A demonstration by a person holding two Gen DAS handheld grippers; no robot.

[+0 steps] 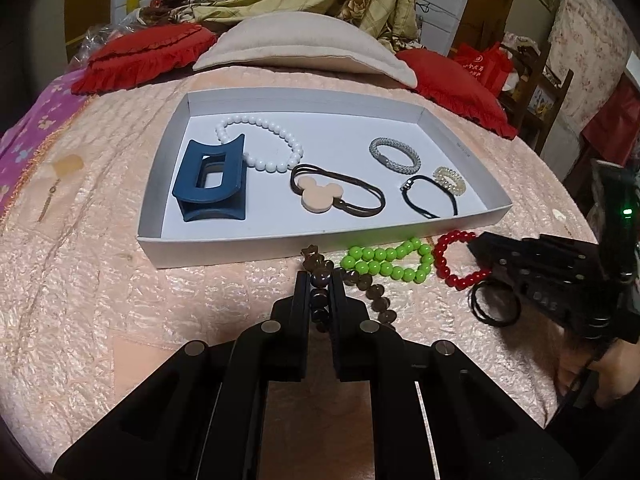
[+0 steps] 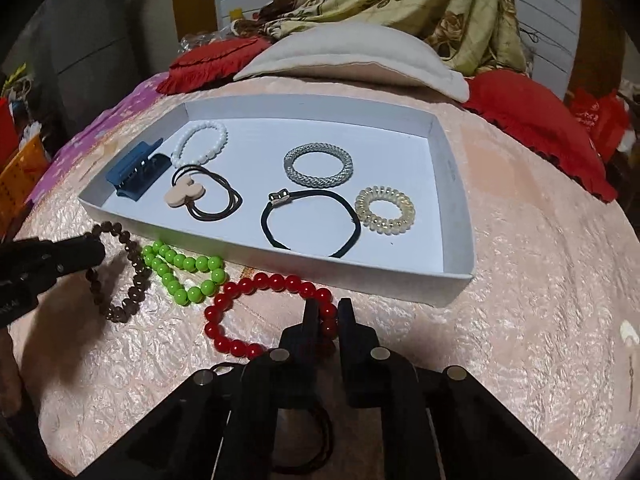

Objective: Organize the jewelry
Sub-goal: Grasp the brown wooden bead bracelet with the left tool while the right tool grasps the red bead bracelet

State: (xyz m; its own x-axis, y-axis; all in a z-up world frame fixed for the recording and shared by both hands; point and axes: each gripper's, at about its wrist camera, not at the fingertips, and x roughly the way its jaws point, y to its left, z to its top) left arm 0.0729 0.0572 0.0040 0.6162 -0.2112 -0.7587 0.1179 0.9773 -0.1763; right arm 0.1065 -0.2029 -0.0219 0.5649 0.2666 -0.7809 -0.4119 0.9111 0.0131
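Observation:
A white tray (image 1: 224,246) (image 2: 400,284) on the pink bedspread holds a blue hair claw (image 1: 210,182), a white bead bracelet (image 1: 276,148), a mouse-shaped hair tie (image 1: 320,194), a silver bracelet (image 1: 394,154), a black hair tie (image 1: 430,196) and a clear coil tie (image 1: 450,180). In front of it lie a brown bead bracelet (image 2: 132,276), a green one (image 2: 184,272) and a red one (image 2: 260,308). My left gripper (image 1: 318,280) is shut on the brown bracelet (image 1: 318,292). My right gripper (image 2: 328,312) is shut on the red bracelet's right side.
A thin black hair tie (image 1: 494,306) lies under the right gripper. Red cushions (image 1: 144,56) and a beige pillow (image 1: 304,44) sit behind the tray. A red bag (image 1: 484,64) and furniture stand at the right.

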